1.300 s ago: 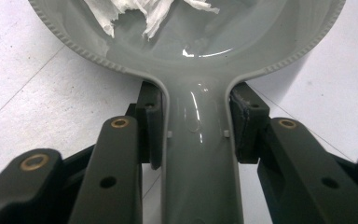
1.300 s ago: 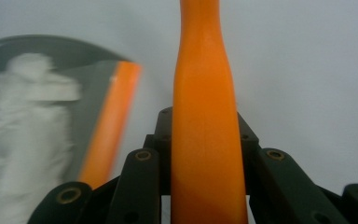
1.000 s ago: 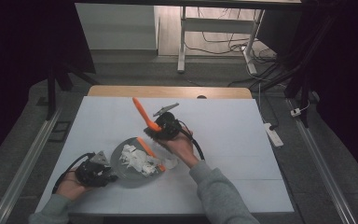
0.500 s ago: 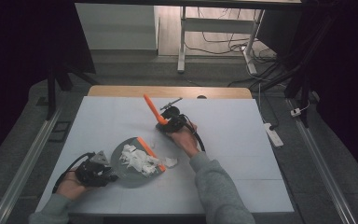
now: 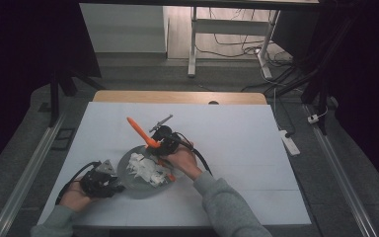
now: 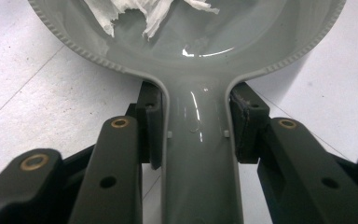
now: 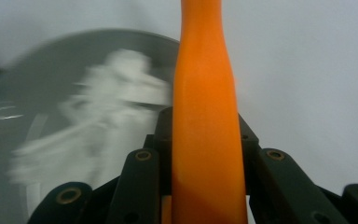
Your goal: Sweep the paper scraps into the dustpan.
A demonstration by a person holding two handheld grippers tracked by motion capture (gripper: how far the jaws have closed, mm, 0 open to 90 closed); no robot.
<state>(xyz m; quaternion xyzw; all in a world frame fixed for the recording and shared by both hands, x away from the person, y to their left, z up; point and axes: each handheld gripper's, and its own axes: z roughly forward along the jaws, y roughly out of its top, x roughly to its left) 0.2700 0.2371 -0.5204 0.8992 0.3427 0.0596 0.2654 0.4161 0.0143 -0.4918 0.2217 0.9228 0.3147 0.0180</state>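
Orange plastic stands out in the high view: a long orange tool (image 5: 140,131) held in the right gripper (image 5: 162,141), slanting up and to the far left above the far rim of the grey pan (image 5: 128,180). A second orange piece (image 5: 166,168) lies in the pan beside crumpled white paper (image 5: 145,168). The pan sits near the table's (image 5: 256,148) near-left part, and the left gripper (image 5: 109,181) holds it from the left.

In the left gripper view, the jaws are clamped on the pan handle (image 6: 198,154), pads (image 6: 151,123) pressing both flanks just below the bowl. The glossy glazed surface looks stiff, fairly heavy and slippery, so this narrow neck is the sensible hold.

In the right gripper view, the jaws are closed on the orange tool (image 7: 205,121), which rises straight between them; the pan (image 7: 37,84) and the paper (image 7: 98,121) blur at left. The tool looks light, rigid and smooth, best gripped at its thick lower shaft.
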